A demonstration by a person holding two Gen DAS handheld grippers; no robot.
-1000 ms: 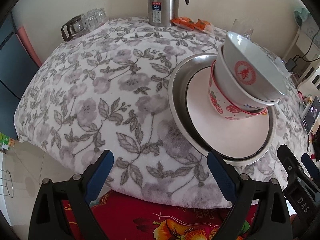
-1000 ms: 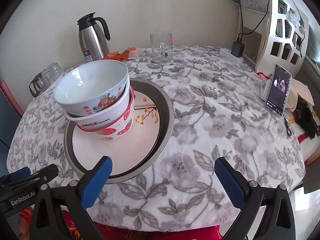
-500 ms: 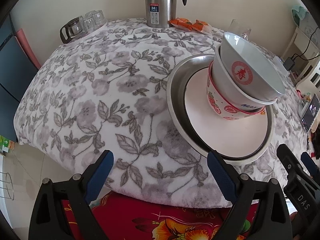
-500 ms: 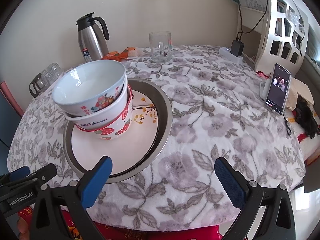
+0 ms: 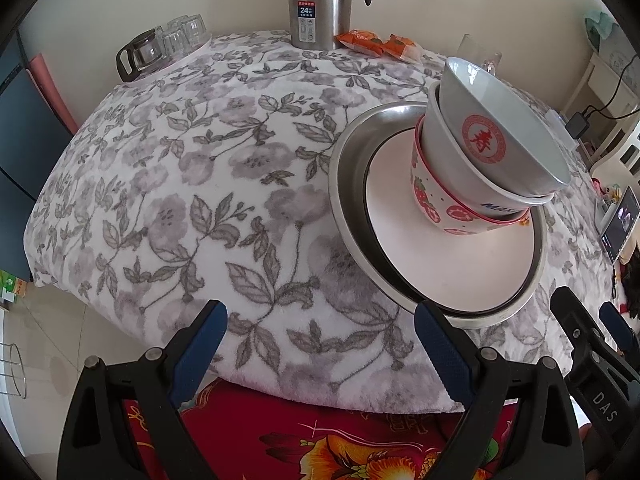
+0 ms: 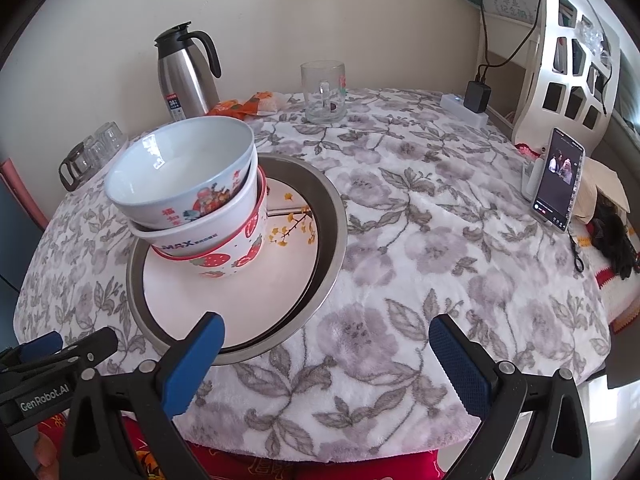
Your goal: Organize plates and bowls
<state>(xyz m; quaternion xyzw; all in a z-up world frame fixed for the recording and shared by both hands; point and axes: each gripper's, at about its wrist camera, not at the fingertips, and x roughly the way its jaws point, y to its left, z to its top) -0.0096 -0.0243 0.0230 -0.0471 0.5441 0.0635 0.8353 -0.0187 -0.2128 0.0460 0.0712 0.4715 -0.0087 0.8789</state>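
A steel basin [image 5: 348,184] [image 6: 332,216] rests on the flowered table, holding a white plate [image 5: 472,264] [image 6: 256,284]. Three nested bowls stand on the plate: a strawberry bowl [image 5: 430,204] [image 6: 240,252] at the bottom, a white "MAX" bowl [image 6: 200,236] in the middle, and a pale blue bowl [image 5: 492,140] [image 6: 180,168] on top, leaning. My left gripper [image 5: 320,332] is open, near the table's front edge, left of the basin. My right gripper [image 6: 326,340] is open with nothing between its fingers, its left finger [image 6: 196,356] overlapping the basin's front rim.
A steel thermos [image 5: 320,4] [image 6: 184,76], orange snack packets [image 5: 376,42] and a glass mug [image 6: 323,92] stand at the back. Small glasses with a carafe [image 5: 160,46] sit at the far left. A phone on a stand [image 6: 558,178] and a power strip [image 6: 464,110] are at the right.
Both grippers have pulled back a little from the table, so the basin and bowls look slightly farther away. Nothing on the table has moved.
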